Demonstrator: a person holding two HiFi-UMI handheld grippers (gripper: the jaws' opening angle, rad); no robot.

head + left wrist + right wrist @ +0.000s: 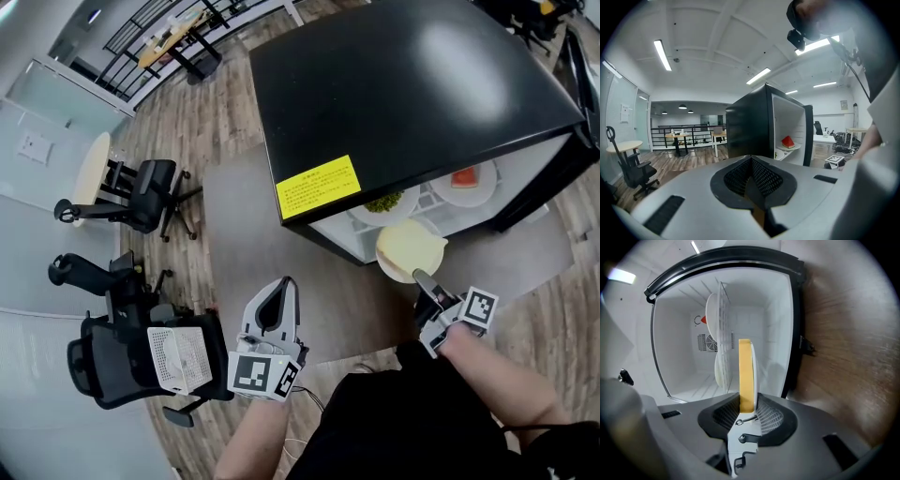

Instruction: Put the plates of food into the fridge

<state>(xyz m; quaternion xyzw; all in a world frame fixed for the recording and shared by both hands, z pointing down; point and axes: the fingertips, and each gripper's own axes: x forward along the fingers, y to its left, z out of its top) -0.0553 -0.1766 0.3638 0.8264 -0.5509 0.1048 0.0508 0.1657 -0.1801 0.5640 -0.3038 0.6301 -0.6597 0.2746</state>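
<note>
Between the jaws of the right gripper (pixel 747 405), pinched tight at its near rim: a white plate of pale yellow food (pixel 746 366). Empty and pressed together, by contrast, the jaws of the left gripper (pixel 751 161), well apart from the black mini fridge (pixel 412 84) and down-left of it in the head view. In that head view, held flat and face up, stretching from the right gripper's tips toward the open fridge front, far edge just at the mouth. In the right gripper view, seen edge-on instead: a thin strip running straight up the frame away from the jaws, yellow food on its left face, white rim on its right, pointing into the white interior beside the shelf (pixel 724 333). Only from the head: a yellow label (pixel 319 187) on the fridge top, and the green heap on a plate of green food (pixel 384 202), next to a plate with a watermelon slice (pixel 466 178), both on the shelf. Only from the right gripper: a fan grille (pixel 706 342) on the back wall. Only from the left gripper: the watermelon as an upright red wedge from the side, under ceiling strip lights (pixel 662 55).
</note>
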